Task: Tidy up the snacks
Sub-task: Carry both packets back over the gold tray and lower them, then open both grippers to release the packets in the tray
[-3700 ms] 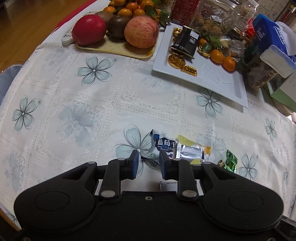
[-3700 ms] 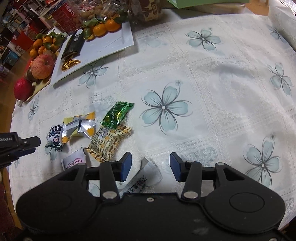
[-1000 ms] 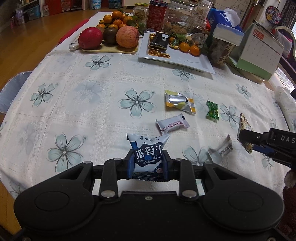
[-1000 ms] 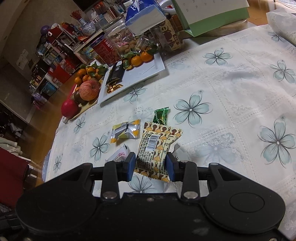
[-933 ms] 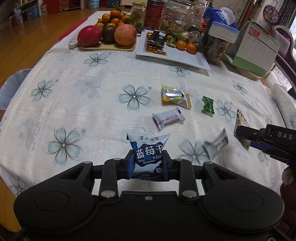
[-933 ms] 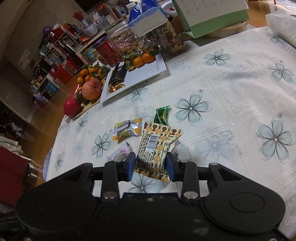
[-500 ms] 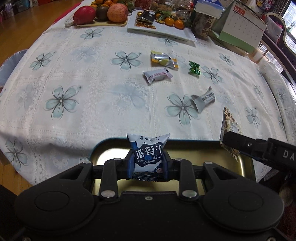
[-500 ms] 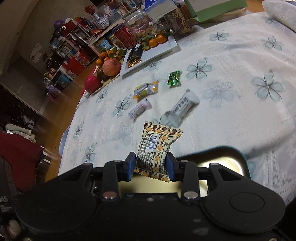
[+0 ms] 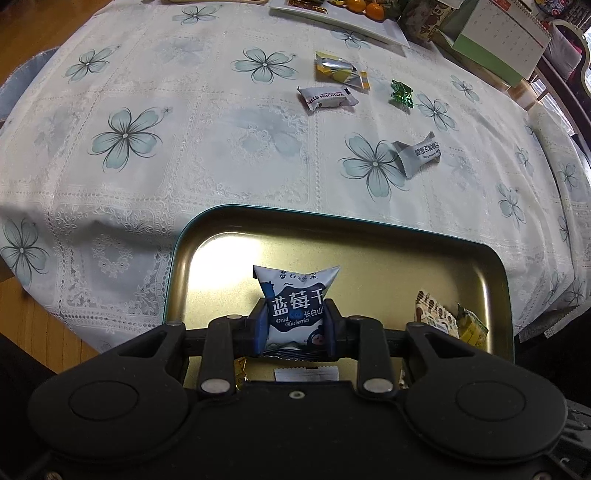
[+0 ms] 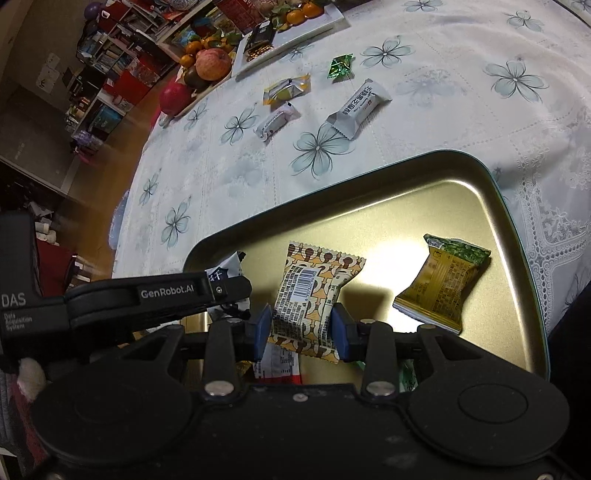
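My left gripper (image 9: pixel 294 328) is shut on a blue and white dried blueberry packet (image 9: pixel 295 295) and holds it over a gold metal tray (image 9: pixel 369 236) at the table's near edge. My right gripper (image 10: pixel 301 330) is shut on a brown and cream patterned snack packet (image 10: pixel 314 291) over the same tray (image 10: pixel 424 184). The left gripper shows in the right wrist view (image 10: pixel 232 286), close at my left. A gold and green packet (image 10: pixel 445 277) lies in the tray. On the tablecloth lie a grey packet (image 9: pixel 419 153), a white packet (image 9: pixel 327 96), a silver and yellow packet (image 9: pixel 338 70) and a green candy (image 9: pixel 402 93).
A white plate (image 9: pixel 351 27) with oranges and sweets, a fruit tray (image 10: pixel 199 79) and a desk calendar (image 9: pixel 498 40) stand at the far side. More wrappers lie in the tray under my grippers. The floor (image 10: pixel 110 177) drops off left of the table.
Both grippers have pulled back from the table's middle and come down over the gold tray, each still holding its packet. The tray fills more of both views.
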`<state>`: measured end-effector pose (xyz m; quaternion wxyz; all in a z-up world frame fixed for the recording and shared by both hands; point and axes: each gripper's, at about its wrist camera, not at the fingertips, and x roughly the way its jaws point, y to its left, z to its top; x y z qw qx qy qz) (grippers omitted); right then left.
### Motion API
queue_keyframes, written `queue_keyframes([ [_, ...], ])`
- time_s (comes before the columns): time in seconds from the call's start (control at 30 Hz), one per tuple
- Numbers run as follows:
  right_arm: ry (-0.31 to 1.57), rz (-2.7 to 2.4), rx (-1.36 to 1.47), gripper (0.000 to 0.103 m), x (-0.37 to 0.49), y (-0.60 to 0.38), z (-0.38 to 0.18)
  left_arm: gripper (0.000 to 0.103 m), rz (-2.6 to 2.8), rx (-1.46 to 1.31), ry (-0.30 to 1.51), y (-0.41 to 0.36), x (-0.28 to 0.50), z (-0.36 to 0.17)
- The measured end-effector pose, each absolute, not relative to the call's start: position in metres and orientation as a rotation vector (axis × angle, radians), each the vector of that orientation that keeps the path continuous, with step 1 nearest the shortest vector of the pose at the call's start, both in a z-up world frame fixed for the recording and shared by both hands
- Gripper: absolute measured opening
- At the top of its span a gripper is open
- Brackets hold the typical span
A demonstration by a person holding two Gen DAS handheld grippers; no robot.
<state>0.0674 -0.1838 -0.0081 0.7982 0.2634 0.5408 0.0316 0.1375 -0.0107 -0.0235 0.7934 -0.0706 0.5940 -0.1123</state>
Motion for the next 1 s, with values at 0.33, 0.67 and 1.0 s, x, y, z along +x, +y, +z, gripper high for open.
queue_keyframes([
  [0.33, 1.302, 0.026, 0.513, 0.038, 0.088, -0.172, -0.009, 0.037, -0.180, -0.207, 1.336, -0.004, 0.146, -0.029],
  [0.67, 1.454, 0.059, 0.534, 0.038, 0.074, -0.164, -0.034, 0.038, -0.165, -0.219, 1.371, -0.004, 0.152, -0.037],
  [1.0, 1.433, 0.061, 0.574, 0.038, 0.056, -0.177, -0.039, 0.041, -0.215, -0.207, 1.274, -0.013, 0.146, -0.030],
])
